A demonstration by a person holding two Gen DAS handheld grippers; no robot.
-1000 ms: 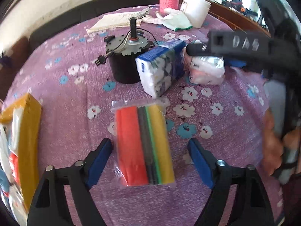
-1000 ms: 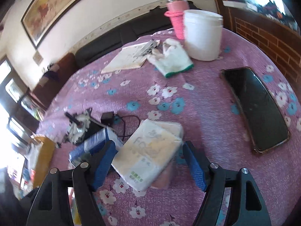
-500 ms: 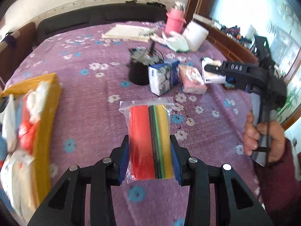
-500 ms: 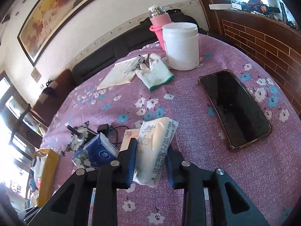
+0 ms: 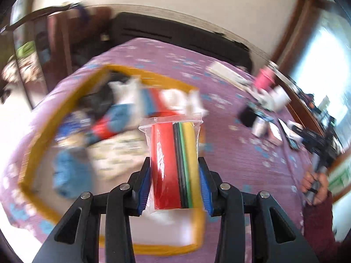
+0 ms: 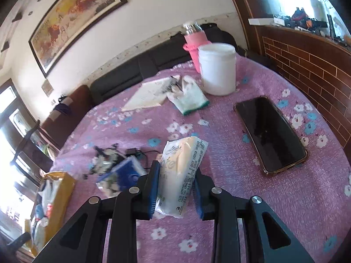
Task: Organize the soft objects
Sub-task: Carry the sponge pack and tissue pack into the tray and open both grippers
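Both grabs landed: left gripper (image 5: 174, 176) now clamps sponge pack (image 5: 174, 166), already above yellow box (image 5: 65, 100); right gripper (image 6: 175, 188) clamps tissue pack (image 6: 179, 173), lifted. Drop-off next.

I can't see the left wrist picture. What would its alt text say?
The left gripper clamps a clear bag of red, black, green and yellow sponges, held above a blurred yellow box of soft packets on a purple flowered tablecloth. At far right, a hand holds another black gripper.

text: none legible | tissue pack (image 6: 182, 175): printed lettering and small lines, too blurred to read
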